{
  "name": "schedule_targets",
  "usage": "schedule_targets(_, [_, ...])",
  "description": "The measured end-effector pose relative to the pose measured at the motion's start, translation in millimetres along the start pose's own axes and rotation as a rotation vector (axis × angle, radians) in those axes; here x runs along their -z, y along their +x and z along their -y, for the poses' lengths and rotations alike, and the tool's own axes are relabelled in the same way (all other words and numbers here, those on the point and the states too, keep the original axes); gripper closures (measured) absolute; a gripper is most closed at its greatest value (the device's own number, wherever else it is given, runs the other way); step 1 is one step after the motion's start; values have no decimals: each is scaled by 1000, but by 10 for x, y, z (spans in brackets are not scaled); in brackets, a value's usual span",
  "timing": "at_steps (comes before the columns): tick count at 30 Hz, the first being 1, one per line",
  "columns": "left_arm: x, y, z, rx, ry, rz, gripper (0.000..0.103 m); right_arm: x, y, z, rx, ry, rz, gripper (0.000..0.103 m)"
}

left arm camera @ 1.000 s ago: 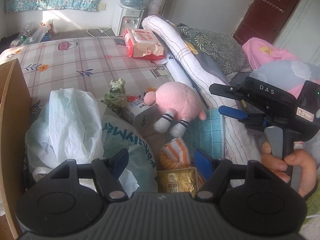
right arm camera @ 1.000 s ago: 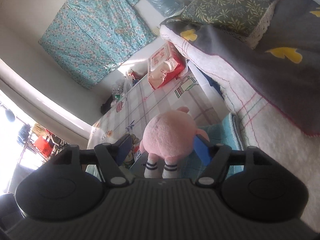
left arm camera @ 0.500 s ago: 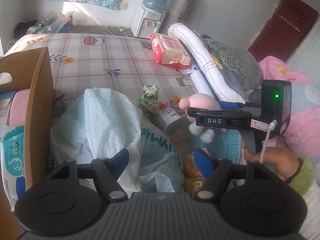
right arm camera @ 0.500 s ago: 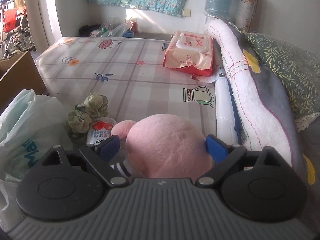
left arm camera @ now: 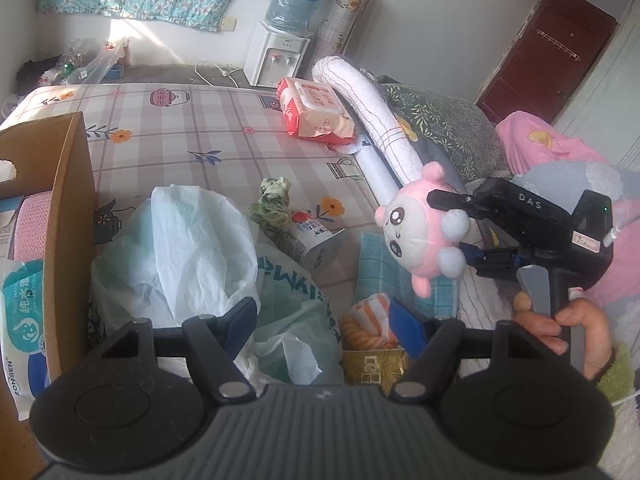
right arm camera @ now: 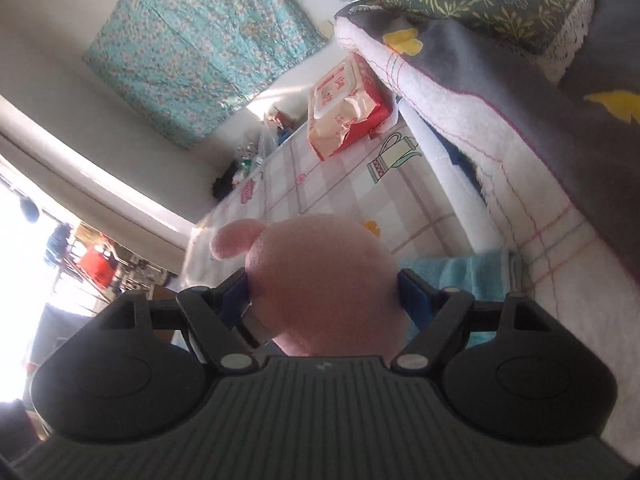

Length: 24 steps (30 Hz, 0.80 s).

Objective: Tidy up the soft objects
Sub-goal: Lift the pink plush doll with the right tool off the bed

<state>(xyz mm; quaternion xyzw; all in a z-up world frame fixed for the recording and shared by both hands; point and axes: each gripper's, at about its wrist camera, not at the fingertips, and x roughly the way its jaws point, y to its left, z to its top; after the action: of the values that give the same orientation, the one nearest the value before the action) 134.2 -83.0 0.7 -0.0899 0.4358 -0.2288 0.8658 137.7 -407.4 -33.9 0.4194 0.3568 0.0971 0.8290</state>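
My right gripper [right arm camera: 322, 292] is shut on a pink plush toy [right arm camera: 320, 276] and holds it in the air above the bed. In the left wrist view the right gripper [left arm camera: 460, 224] shows at the right with the pink plush toy [left arm camera: 416, 236] facing the camera. My left gripper [left arm camera: 322, 312] is open and empty above a plastic bag [left arm camera: 176, 248]. An orange striped soft toy [left arm camera: 370, 318] and a green fabric bundle [left arm camera: 272, 204] lie on the bed. A cardboard box [left arm camera: 68, 208] stands at the left.
A wet-wipes pack [left arm camera: 316, 114] lies far on the checked mattress [left arm camera: 180, 120]. A small bottle [left arm camera: 316, 240], a teal towel [left arm camera: 372, 264] and a gold packet [left arm camera: 372, 368] lie near. Rolled blankets and pillows [left arm camera: 440, 136] line the right. A water dispenser [left arm camera: 280, 56] stands behind.
The right gripper closed on the pink plush toy, lifted it off the bed and turned it on its side. The left gripper pulled back a little.
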Motion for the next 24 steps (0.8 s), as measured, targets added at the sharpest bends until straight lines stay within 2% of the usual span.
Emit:
schedule_targets(2, [23, -3, 36, 7, 12, -3, 29, 157, -96, 128, -31, 82, -34, 21])
schedule_targets(4, [52, 12, 74, 13, 19, -12, 29, 292, -148, 214, -2, 106, -54, 20])
schedule_targets(8, [120, 55, 173, 32, 40, -30, 29, 539, -266, 206, 199, 2, -32, 20])
schedule_targets(10, [151, 73, 228, 39, 51, -34, 29, 590, -376, 161, 214, -36, -9, 20])
schedule_targets(17, [264, 180, 411, 66, 81, -64, 29, 683, -771, -96, 403, -243, 89, 20])
schedule_targets(20, [329, 245, 487, 68, 100, -84, 29, 681, -911, -176, 440, -325, 124, 20])
schedule_targets(24, [369, 331, 553, 65, 113, -100, 29, 580, -942, -316, 393, -389, 137, 20])
